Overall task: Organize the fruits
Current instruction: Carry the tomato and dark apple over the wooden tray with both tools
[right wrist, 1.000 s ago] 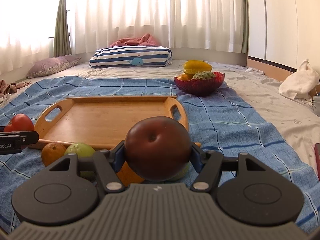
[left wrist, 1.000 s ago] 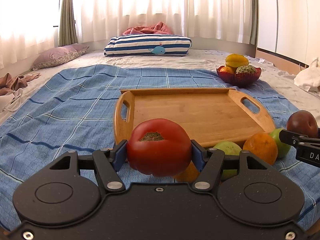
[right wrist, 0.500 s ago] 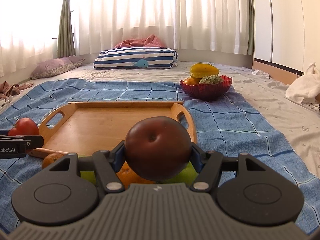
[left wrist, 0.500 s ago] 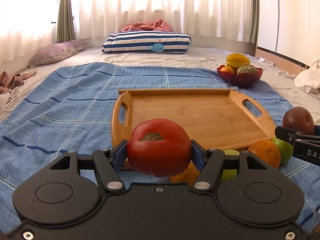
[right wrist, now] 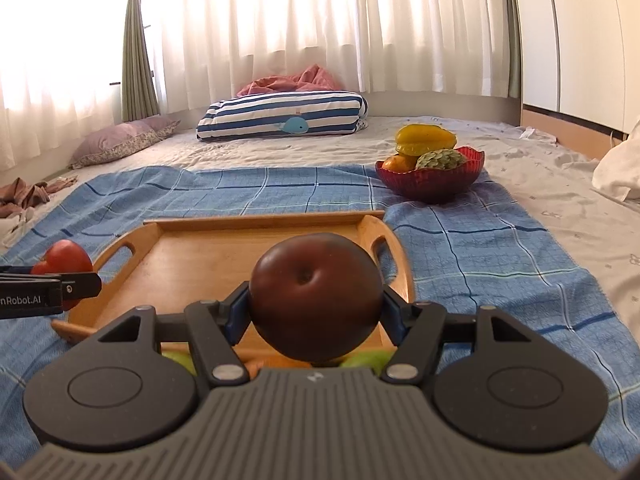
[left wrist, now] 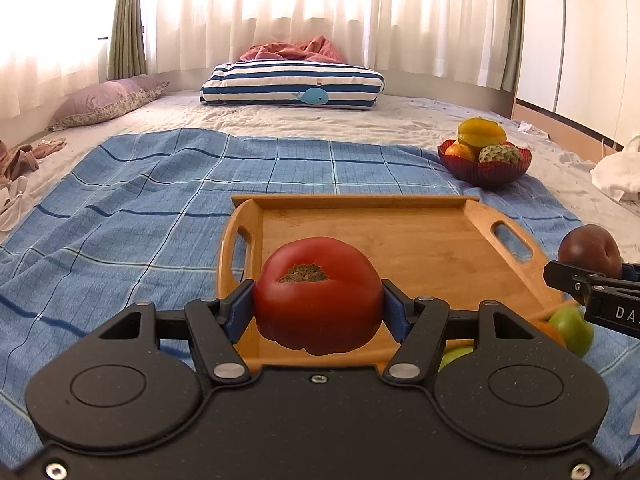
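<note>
So your left gripper (left wrist: pixel 318 304) is pinching a red tomato (left wrist: pixel 318 294), blue pads (left wrist: pixel 240 312) pressed against both its sides, stem scar tipped up toward the camera. It's hanging over the near end of the wooden tray (left wrist: pixel 400 240), which sits on the blue checked blanket (left wrist: pixel 140 208) spread across the bed. Your right gripper (right wrist: pixel 316 308) is clamped the same way on a dark reddish-brown apple (right wrist: pixel 316 300), dimple facing the lens, and that one's over the tray's near right corner, by the handle. From the left camera you can see the right gripper poking in at the right edge with the apple in it, and from the right camera the left one shows at the left edge with the tomato. Down on the blanket, just off the tray's near edge, there's a green fruit (left wrist: pixel 572 328) with a bit of an orange (left wrist: pixel 550 330) beside it, both half hidden behind the grippers. Further back to the right, a red bowl (right wrist: pixel 432 182) sits on the blanket's far corner, holding a yellow starfruit (right wrist: pixel 426 140) and a couple of other fruits.
</note>
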Available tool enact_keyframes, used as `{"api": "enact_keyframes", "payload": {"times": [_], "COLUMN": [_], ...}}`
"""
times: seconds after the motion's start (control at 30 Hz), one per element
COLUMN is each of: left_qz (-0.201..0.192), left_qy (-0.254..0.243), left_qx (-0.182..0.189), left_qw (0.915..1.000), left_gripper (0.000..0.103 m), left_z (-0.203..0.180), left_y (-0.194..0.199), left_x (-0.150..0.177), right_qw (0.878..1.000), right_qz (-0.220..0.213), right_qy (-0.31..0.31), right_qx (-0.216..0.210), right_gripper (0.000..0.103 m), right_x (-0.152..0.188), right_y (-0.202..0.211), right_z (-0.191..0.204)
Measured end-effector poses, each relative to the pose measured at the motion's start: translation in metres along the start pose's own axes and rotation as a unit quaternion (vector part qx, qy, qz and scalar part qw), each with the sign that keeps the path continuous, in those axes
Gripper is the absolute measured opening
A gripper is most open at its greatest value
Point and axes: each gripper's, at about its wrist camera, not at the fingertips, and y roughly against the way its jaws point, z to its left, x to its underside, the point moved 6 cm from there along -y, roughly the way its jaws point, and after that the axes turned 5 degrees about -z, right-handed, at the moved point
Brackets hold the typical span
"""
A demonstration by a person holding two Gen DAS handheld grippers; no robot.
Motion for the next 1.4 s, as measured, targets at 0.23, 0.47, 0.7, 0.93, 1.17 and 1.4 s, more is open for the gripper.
{"api": "enact_keyframes", "payload": {"times": [0.23,0.47,0.7,0.93,1.17,1.4], "left_qz": [0.007,0.013,0.026,0.036,0.057,0.073], "left_qy": [0.007,0.021,0.029,0.027,0.039,0.028], "left_qx": [0.004,0.012,0.006,0.0,0.007,-0.005], "left_qw": [0.9999,0.9996,0.9992,0.999,0.9976,0.9969], "left_gripper": [0.063,0.063,0.063,0.063,0.063,0.063], "left_z": [0.001,0.001,0.004,0.009,0.01,0.011], "left_y": [-0.023,-0.053,-0.094,-0.131,-0.162,-0.182], "left_x": [-0.023,-0.049,-0.063,-0.068,-0.063,-0.056], "right_qw": [1.0,0.999,0.999,0.998,0.995,0.993], "right_qz": [0.004,0.02,0.04,0.064,0.092,0.118], "right_qy": [-0.011,-0.025,-0.031,-0.015,-0.008,-0.007], "right_qx": [-0.006,-0.014,-0.012,-0.02,-0.03,-0.03], "right_gripper": [0.069,0.069,0.069,0.069,0.069,0.069], "right_x": [-0.022,-0.037,-0.045,-0.046,-0.04,-0.034], "right_y": [-0.023,-0.058,-0.102,-0.136,-0.163,-0.186], "right_z": [-0.004,-0.012,-0.02,-0.018,-0.006,-0.003]}}
